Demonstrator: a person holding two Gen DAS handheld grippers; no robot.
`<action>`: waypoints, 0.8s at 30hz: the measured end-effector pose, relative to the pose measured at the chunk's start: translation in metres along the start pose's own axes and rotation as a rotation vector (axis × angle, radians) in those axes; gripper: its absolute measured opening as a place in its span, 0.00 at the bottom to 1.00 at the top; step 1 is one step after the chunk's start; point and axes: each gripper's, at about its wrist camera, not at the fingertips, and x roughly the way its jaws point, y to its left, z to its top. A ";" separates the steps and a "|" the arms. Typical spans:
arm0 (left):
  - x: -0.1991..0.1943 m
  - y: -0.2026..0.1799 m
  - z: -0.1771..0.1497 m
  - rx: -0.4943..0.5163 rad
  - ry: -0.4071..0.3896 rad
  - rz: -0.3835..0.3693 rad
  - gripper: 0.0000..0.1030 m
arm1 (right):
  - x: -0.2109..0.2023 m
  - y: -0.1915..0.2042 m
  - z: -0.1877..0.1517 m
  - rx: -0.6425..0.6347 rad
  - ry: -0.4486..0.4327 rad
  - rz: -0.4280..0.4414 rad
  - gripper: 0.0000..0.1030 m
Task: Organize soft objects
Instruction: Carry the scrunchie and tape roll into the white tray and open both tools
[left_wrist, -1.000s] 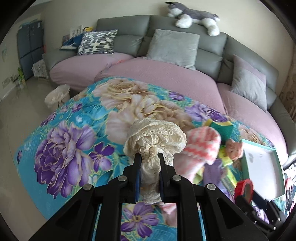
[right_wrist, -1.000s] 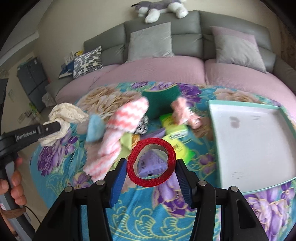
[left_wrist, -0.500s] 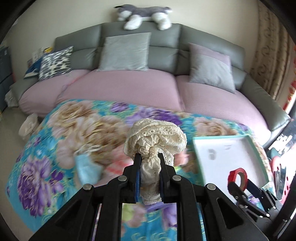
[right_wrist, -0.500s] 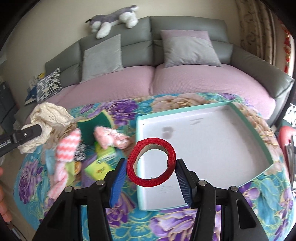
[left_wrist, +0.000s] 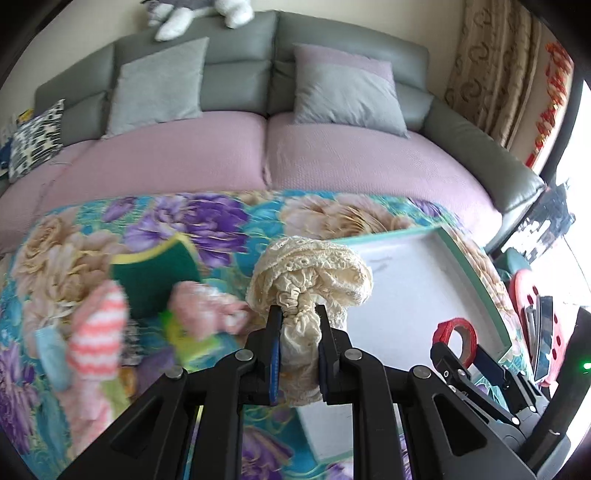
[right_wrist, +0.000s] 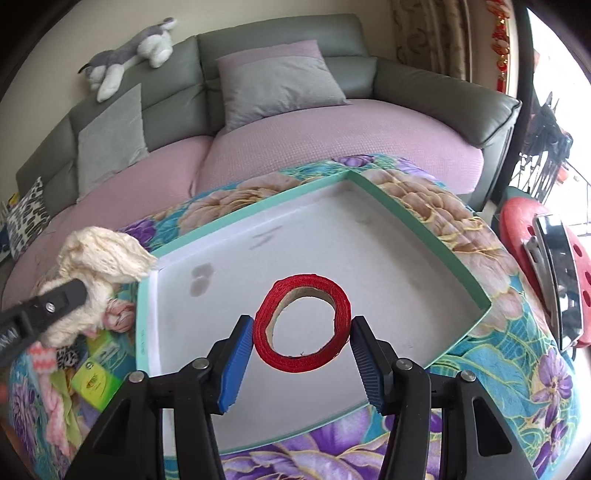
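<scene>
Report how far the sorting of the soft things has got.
Done: nothing lies in the white tray yet. In hand: left gripper clamps the cream lace cloth; right gripper holds the red tape roll over the tray. Left: the pile on the floral cover.

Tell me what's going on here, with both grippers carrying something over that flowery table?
A person is sorting soft items with two handheld grippers. The left gripper is shut on a cream lace cloth, and the right gripper holds a red tape roll above the white tray, which has nothing in it. A pile of other soft things lies on the floral tablecloth beside the tray.
</scene>
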 end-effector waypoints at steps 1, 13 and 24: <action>0.005 -0.005 0.000 0.010 0.007 -0.005 0.16 | 0.001 -0.002 0.001 0.006 -0.003 -0.008 0.55; 0.050 -0.040 0.001 0.080 0.044 -0.033 0.19 | 0.007 -0.019 0.003 0.051 -0.006 -0.072 0.55; 0.046 -0.034 0.004 0.057 0.012 -0.030 0.72 | 0.006 -0.018 0.003 0.040 -0.006 -0.080 0.73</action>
